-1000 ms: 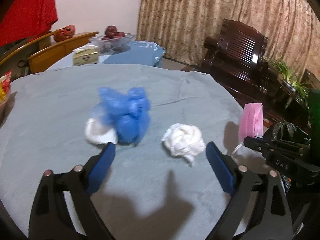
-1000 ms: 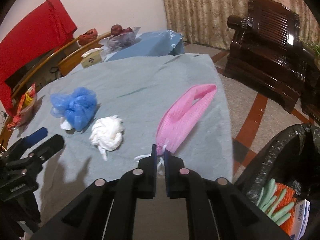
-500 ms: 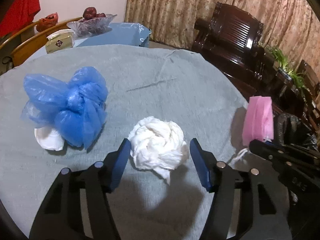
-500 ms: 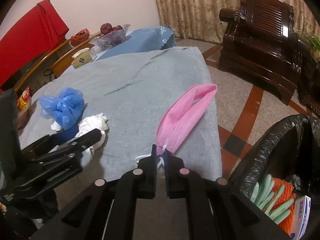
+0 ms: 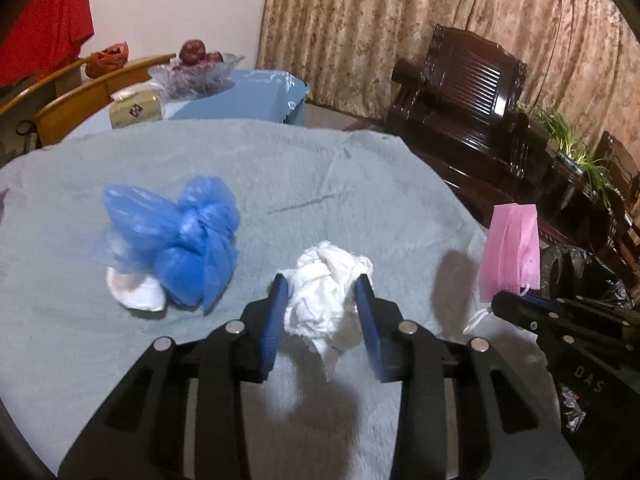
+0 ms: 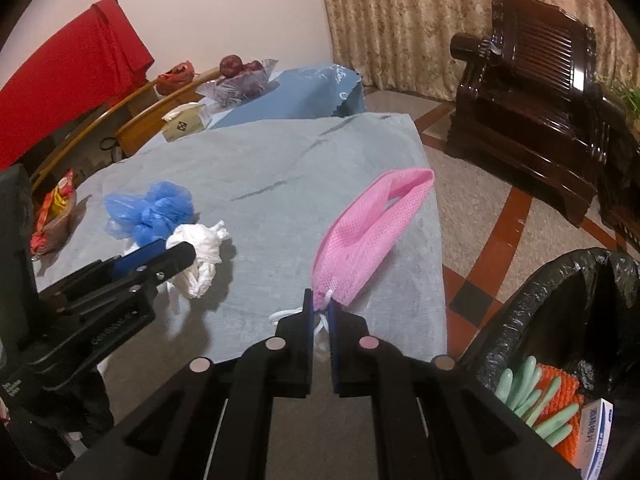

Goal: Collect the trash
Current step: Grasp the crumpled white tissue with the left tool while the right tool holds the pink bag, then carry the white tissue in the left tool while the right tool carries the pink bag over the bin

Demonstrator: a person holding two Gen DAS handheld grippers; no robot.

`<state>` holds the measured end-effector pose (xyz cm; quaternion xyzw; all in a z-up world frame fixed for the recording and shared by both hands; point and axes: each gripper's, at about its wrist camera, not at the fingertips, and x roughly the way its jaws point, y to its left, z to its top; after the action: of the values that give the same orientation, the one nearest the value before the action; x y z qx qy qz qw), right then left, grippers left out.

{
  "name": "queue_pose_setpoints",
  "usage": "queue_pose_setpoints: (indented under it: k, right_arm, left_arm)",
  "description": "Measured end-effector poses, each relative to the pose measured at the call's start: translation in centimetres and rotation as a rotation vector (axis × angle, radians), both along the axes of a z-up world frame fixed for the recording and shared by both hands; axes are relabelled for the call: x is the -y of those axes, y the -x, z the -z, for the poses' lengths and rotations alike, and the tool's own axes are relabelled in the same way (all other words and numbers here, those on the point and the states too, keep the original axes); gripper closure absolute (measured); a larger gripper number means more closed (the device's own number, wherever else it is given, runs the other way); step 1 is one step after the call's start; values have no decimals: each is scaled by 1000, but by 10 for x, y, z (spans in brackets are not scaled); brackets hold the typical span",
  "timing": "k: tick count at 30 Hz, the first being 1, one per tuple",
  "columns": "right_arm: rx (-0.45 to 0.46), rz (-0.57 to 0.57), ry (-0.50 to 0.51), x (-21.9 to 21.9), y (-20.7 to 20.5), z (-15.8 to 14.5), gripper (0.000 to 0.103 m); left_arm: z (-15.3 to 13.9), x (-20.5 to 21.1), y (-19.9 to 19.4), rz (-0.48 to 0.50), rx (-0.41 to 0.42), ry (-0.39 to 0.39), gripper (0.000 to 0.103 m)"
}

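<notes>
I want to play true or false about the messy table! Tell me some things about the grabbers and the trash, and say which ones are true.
1. The left gripper has the crumpled white tissue between its closing fingers. True.
2. The right gripper is wide open and holds nothing. False: it is shut on the pink mesh pouch, pinching it at its near end.
3. The blue plastic bag lies on the grey cloth. True.
4. The black trash bag is empty. False: green gloves and a small box already lie inside.
5. The fruit bowl is full of bananas. False: it holds dark red fruit.
</notes>
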<state>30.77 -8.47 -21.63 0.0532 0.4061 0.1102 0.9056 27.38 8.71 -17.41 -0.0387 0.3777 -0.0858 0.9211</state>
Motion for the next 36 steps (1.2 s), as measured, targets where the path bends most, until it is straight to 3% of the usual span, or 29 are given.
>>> queue_pose_setpoints:
  k: [17, 36]
  right_arm:
    - [61, -42, 31, 9, 52, -48, 96]
    - [131, 7, 38, 53, 127, -91, 96]
  left_arm:
    - [-50, 5, 58, -22, 44, -5, 69]
    - [-89, 45, 123, 45, 90, 23, 69]
